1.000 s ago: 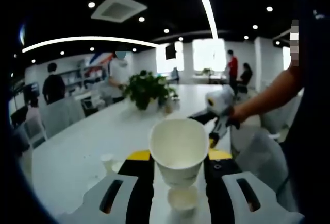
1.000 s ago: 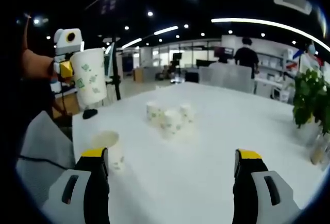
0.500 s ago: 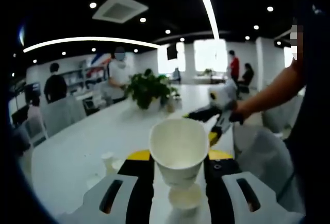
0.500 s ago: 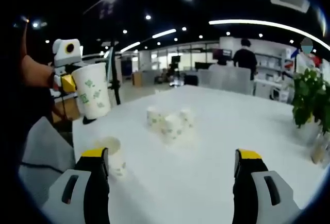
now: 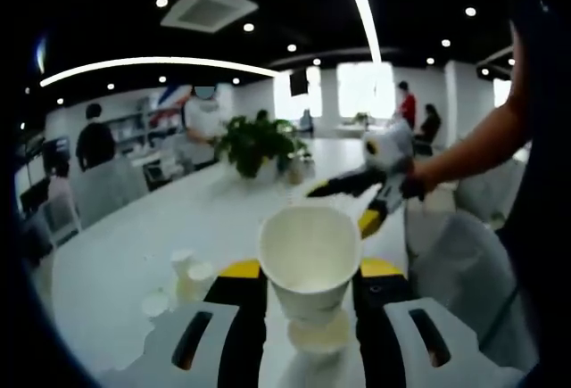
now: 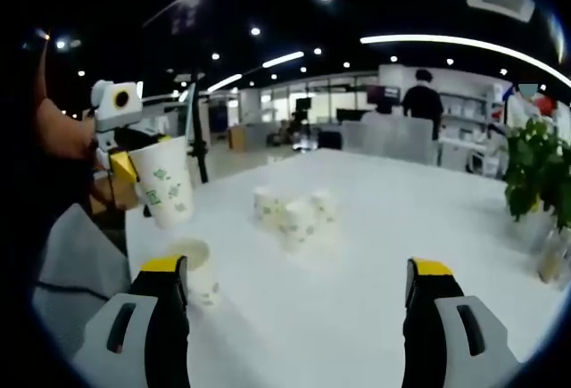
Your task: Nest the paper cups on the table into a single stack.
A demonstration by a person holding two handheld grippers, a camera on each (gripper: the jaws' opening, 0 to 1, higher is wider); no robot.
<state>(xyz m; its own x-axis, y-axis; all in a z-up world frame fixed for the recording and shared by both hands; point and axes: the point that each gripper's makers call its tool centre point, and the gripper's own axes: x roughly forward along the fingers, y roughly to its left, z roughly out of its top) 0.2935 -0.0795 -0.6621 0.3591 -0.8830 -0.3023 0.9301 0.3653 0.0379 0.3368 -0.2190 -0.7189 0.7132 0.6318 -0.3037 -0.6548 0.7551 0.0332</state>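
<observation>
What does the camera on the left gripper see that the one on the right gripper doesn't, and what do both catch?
The left gripper view looks into the white mouth of the held cup, with its own jaws shut on it, and a person's forearm carrying the right gripper.

The right gripper view shows that cup's printed outside, its own jaws wide open and empty, and a dark screen on a stand.

Both share the white table, the cup standing under the held one, the cluster of cups and the potted plant.

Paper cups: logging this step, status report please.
Left gripper shut on held cup, above cup on table. Right gripper open, empty. Three more cups clustered mid-table. Nothing in the way.
</observation>
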